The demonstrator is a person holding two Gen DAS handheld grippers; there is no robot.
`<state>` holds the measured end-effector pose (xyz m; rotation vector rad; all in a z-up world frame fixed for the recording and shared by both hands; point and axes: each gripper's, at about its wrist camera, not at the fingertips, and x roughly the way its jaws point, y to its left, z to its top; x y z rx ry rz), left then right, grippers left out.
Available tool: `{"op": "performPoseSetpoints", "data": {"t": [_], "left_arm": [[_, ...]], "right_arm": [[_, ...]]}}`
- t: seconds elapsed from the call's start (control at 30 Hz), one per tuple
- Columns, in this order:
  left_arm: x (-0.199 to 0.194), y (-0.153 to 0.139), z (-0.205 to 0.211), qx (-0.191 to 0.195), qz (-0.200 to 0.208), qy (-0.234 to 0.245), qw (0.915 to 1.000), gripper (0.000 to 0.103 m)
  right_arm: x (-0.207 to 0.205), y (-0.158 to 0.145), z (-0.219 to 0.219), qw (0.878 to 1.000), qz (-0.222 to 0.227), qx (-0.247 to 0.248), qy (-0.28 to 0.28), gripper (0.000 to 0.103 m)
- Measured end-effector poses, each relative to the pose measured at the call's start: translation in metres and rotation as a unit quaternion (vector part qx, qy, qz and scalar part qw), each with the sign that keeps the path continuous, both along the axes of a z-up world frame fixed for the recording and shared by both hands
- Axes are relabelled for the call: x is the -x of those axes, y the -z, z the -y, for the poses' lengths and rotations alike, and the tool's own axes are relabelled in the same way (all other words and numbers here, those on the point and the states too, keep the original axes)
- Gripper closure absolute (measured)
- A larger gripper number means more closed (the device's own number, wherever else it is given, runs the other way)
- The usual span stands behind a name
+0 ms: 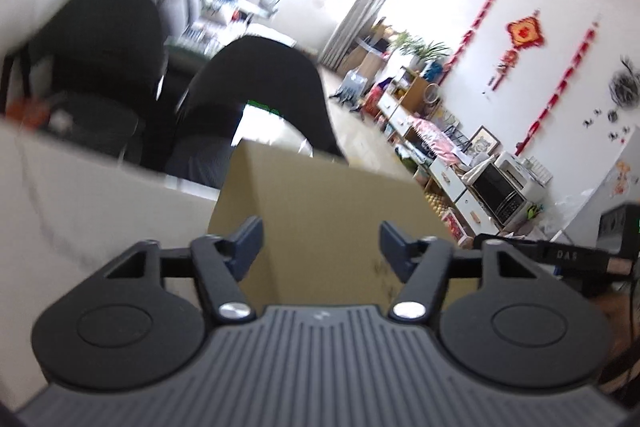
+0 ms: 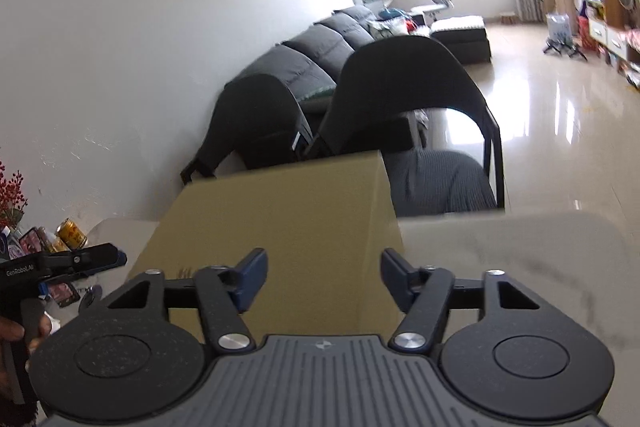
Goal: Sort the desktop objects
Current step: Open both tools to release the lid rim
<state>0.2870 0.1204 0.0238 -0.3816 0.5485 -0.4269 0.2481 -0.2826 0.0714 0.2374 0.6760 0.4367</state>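
A plain brown cardboard box [image 1: 320,211] stands on the white marble-look table [image 1: 100,195]. It fills the view just beyond my left gripper [image 1: 321,247], whose jaws stand apart with only the box's surface showing behind the gap. In the right wrist view the same box [image 2: 280,227] lies ahead of my right gripper [image 2: 323,277], also open with nothing between its blue pads [image 2: 254,277]. Each gripper shows in the other's view: the right one [image 1: 560,255] reaches in from the right, the left one [image 2: 92,261] from the left, held by a hand [image 2: 16,331].
Two black chairs [image 2: 408,95] stand at the table's far edge, with a grey sofa [image 2: 312,55] behind them. A gold can [image 2: 72,233] and several small items sit at the table's left end. Bare tabletop [image 2: 520,255] lies to the right of the box.
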Motion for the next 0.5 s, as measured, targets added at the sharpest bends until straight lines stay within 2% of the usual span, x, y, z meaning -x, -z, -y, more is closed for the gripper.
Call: {"op": "performPoseSetpoints", "data": {"t": [0.07, 0.17, 0.3, 0.5], "left_arm": [[-0.014, -0.004, 0.007, -0.010, 0.020, 0.013, 0.9997, 0.048], [-0.036, 0.001, 0.017, -0.023, 0.012, 0.025, 0.9993, 0.054], [-0.051, 0.010, 0.026, -0.050, -0.001, 0.029, 0.9983, 0.056], [-0.059, 0.013, 0.036, -0.112, 0.008, 0.047, 0.9926, 0.055]], "right_arm": [[-0.015, -0.004, -0.004, 1.000, 0.006, 0.005, -0.009, 0.048], [-0.036, -0.008, -0.014, 1.000, 0.011, 0.018, -0.022, 0.055], [-0.056, -0.007, -0.025, 0.999, 0.012, 0.034, -0.032, 0.059], [-0.076, 0.002, -0.037, 0.998, 0.012, 0.053, -0.034, 0.059]]}}
